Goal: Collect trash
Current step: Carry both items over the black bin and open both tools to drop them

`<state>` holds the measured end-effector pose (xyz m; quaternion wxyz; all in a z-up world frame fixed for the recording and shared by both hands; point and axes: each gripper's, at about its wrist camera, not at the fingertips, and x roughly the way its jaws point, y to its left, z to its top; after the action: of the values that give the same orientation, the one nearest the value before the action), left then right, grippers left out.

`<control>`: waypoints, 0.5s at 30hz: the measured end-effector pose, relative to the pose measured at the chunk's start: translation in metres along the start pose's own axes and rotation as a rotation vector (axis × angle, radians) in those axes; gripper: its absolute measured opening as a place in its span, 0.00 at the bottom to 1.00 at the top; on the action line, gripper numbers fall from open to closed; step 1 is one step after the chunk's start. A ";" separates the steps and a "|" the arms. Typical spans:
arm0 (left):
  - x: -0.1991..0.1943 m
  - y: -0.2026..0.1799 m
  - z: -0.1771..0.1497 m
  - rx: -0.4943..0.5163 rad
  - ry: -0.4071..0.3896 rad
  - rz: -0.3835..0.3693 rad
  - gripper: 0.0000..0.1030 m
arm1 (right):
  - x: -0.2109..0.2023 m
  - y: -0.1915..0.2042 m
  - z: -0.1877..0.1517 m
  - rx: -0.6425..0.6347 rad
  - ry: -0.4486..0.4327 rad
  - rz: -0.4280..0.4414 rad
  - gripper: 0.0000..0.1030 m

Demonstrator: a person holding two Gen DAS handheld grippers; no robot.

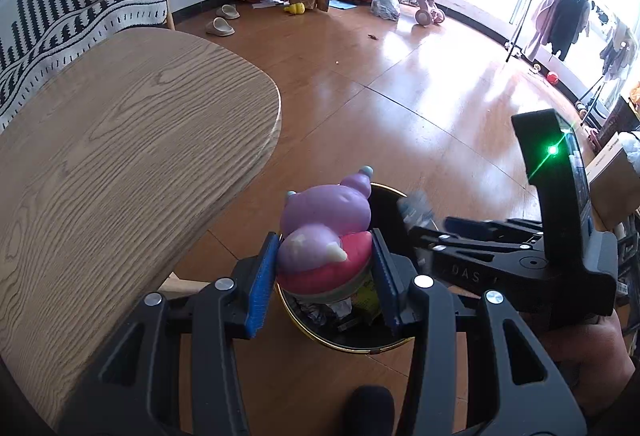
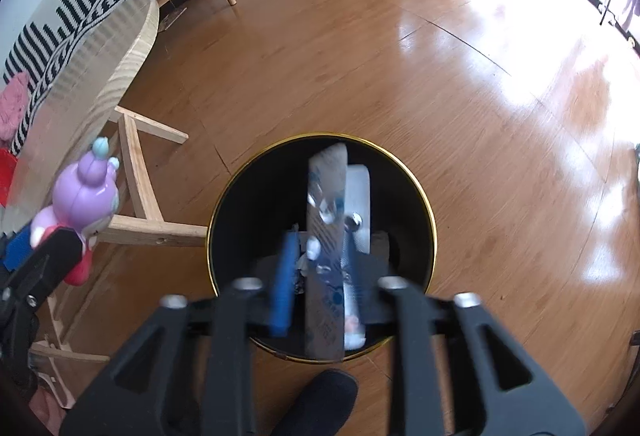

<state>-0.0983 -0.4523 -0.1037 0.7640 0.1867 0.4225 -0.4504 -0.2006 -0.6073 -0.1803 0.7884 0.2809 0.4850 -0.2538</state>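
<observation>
1. the left hand-held gripper [image 1: 326, 268] clenches a purple and pink toy figure [image 1: 324, 232] over the near rim of the black bin [image 1: 362, 346], apparently so a release drops it in.
2. the right hand-held gripper [image 2: 316, 272] stands released; a silvery wrapper [image 2: 326, 236] lies loose between its fingers, above the bin's mouth.
3. the worktop [image 1: 120, 156] sits at nine o'clock of the bin.
</observation>
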 end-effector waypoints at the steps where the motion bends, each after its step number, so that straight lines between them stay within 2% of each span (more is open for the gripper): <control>1: 0.001 0.000 0.000 0.000 0.001 0.000 0.43 | -0.003 0.001 0.000 -0.003 -0.016 -0.004 0.75; 6: 0.004 -0.004 -0.001 0.010 0.006 -0.010 0.43 | -0.009 0.002 0.001 0.000 -0.029 -0.009 0.75; 15: 0.029 -0.013 -0.003 -0.006 0.064 -0.115 0.43 | -0.026 -0.018 0.004 0.083 -0.079 -0.055 0.75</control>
<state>-0.1042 -0.4726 -0.1279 0.7236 0.1744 0.4580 -0.4861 -0.2205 -0.6203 -0.1589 0.7872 0.2895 0.4502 -0.3062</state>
